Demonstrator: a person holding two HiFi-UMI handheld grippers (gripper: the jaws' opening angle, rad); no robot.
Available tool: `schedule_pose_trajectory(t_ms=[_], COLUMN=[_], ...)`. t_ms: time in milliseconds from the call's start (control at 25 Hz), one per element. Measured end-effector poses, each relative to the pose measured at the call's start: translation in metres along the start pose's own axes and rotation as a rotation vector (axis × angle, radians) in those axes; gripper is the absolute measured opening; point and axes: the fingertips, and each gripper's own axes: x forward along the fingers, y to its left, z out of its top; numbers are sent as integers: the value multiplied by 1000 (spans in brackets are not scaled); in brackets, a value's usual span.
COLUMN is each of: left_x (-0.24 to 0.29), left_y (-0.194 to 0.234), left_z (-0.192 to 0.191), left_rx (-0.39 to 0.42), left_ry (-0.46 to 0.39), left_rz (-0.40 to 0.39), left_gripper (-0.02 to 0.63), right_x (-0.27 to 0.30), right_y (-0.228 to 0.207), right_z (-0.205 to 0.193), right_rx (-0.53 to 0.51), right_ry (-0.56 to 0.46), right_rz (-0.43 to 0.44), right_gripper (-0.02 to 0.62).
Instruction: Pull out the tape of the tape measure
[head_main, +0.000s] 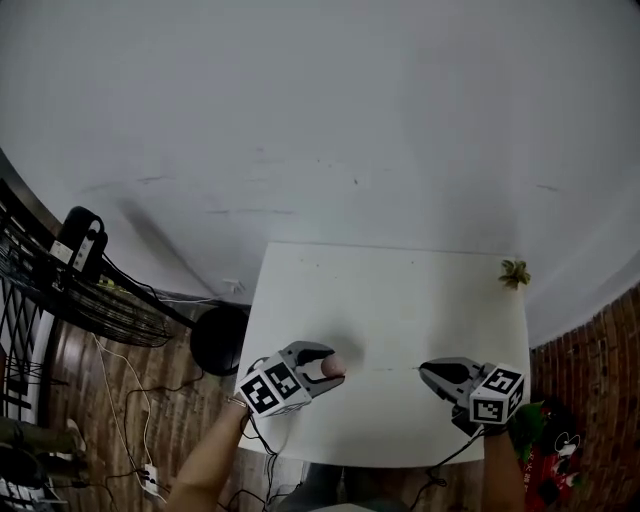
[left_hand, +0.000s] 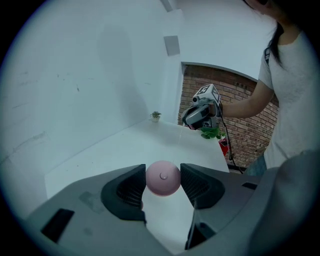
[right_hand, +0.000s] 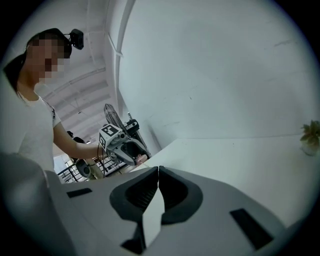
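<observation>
Tape measure (left_hand: 163, 178), a small round pink case, sits clamped between the left gripper (head_main: 330, 365) jaws over the white table (head_main: 400, 300), probably to anchor it for pulling. Right gripper (head_main: 425, 370) is well apart from it, jaws pressed together on nothing. No tape shows yet, and the tape tip is not visible.

Tape measure (left_hand: 163, 178): small, round, pale pink, smooth, w/ a tiny round dimple at the centre of the face seen in the left gripper view. It sits pinched btwn the two dark ribbed fingers (left_hand: 131, 186) of the left gripper (head_main: 328, 364), one on each side. It's over the front-left part of the white desk (head_main: 400, 300); can't tell if it touches.
</observation>
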Motion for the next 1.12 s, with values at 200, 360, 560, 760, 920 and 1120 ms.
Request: schedule_pose_trajectory(t_ms=[200, 360, 560, 760, 920, 1120], left_x=[27, 46, 66, 81, 88, 91], left_y=[15, 22, 27, 29, 31, 32], left_z=[-17, -32, -51, -71, -79, -77], left_rx=[-19, -37, -52, -40, -21, -32], left_ry=[29, 52, 80, 126, 154, 145], left_rz=[25, 34, 42, 72, 83, 74], left_gripper=[218, 218, 218, 218, 218, 218], right_x=[14, 26, 40, 52, 60, 62], right_y=[-24, -37, -54, -67, -74, -77], right_z=[-20, -38, -57, -75, -87, -95], right_rx=[21, 33, 38, 29, 15, 3], right_ry=[36, 76, 133, 227, 315, 383], right_rz=[-35, -53, -76, -116, -152, -177], right_gripper=[8, 8, 8, 8, 8, 8])
